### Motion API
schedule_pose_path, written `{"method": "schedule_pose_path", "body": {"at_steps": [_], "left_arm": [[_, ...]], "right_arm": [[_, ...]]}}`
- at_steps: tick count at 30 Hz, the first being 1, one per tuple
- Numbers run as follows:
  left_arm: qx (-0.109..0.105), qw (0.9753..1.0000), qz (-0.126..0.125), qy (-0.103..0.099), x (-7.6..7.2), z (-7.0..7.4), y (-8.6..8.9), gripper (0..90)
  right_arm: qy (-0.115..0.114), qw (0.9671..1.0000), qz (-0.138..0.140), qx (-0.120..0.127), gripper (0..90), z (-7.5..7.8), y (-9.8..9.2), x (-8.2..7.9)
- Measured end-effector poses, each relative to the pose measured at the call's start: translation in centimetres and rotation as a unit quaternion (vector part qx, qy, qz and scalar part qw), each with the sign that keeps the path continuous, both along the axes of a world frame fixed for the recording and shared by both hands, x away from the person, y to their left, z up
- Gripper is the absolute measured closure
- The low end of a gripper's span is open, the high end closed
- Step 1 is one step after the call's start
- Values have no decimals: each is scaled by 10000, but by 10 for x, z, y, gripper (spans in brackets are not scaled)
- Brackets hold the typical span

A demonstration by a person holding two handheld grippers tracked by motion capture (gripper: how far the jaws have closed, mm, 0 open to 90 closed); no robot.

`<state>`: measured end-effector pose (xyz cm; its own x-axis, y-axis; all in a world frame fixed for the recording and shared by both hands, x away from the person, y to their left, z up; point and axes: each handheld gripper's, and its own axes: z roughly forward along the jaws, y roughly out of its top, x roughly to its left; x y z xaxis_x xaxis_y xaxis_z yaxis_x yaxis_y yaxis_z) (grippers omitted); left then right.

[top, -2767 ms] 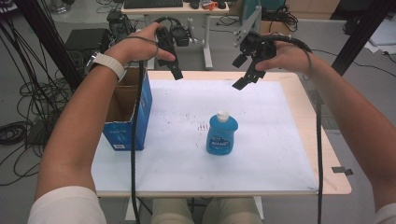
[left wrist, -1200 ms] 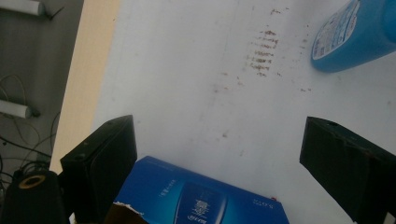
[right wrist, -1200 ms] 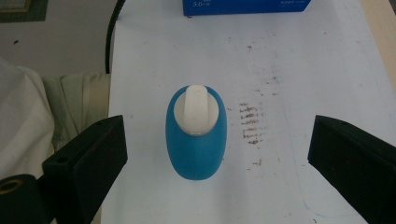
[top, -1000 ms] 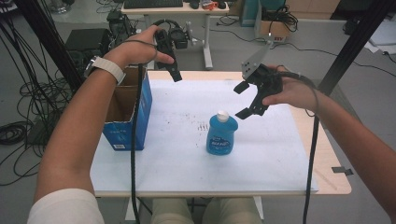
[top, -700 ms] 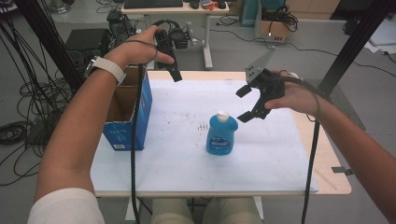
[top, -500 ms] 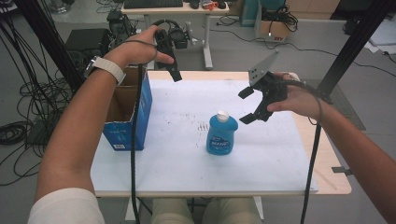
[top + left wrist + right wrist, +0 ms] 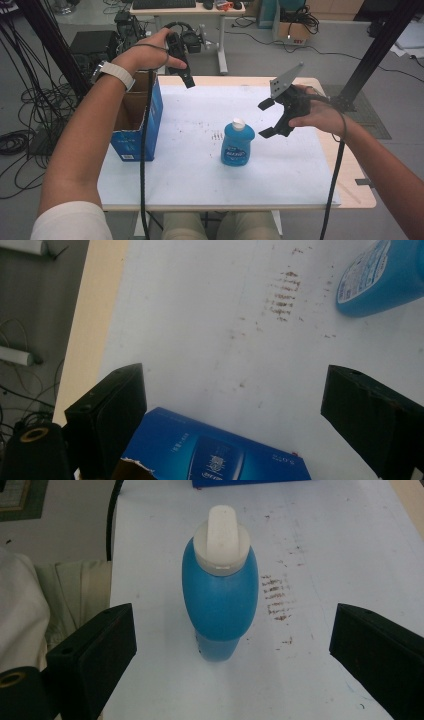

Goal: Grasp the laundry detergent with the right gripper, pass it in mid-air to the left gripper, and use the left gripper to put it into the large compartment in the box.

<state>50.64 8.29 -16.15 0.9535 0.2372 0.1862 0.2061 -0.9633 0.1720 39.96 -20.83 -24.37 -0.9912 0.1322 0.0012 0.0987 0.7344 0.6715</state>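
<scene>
Bottle: 1 blue plastic bottle [image 7: 237, 145] with a white flip cap [image 7: 221, 539] stands upright near the middle of the white-topped bench [image 7: 200, 175], touching nothing else.
Right tool: the right tool [image 7: 267, 119] hangs just right of the bottle at about cap height, its 2 jaws spread wide and empty.
Line-up: in the right gripper view the bottle sits between the 2 jaws but farther off, with clear bench on either side of it.
Left tool: the left tool [image 7: 186, 80] hovers at the far left, above the open blue carton [image 7: 136, 120], jaws apart and holding nothing.
Handling: my guess is a smooth, rounded, slightly squeezable body, fairly slippery; how full or heavy it is I cannot tell.
Where to hold: I would take the wide blue body across its narrower faces, below the shoulder, not the cap, which could flip open.
Risk: a push from 1 jaw alone could tip it.
</scene>
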Motion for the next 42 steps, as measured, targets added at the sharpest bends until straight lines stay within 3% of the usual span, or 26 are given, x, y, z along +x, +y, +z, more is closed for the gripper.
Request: {"method": "schedule_pose_path", "body": {"at_steps": [5, 18, 23, 41, 42], "left_arm": [[-1, 10000, 0, -4, -1, -1, 0, 113], [28, 10000, 24, 23, -1, -3, 0, 113], [29, 10000, 31, 16, -1, -2, 0, 113], [-10, 10000, 14, -2, 0, -3, 0, 113], [-9, 10000, 4, -14, 0, -3, 0, 113]], "right_arm": [[-123, 9999, -27, 79, 45, -6, -2, -1], [-63, 10000, 56, -33, 47, -24, 0, -4], [6, 10000, -64, 7, 47, -28, 0, -5], [-14, 9999, -43, 130, 53, -46, -4, -5], [-2, 10000, -13, 24, 53, -45, -4, -5]]}}
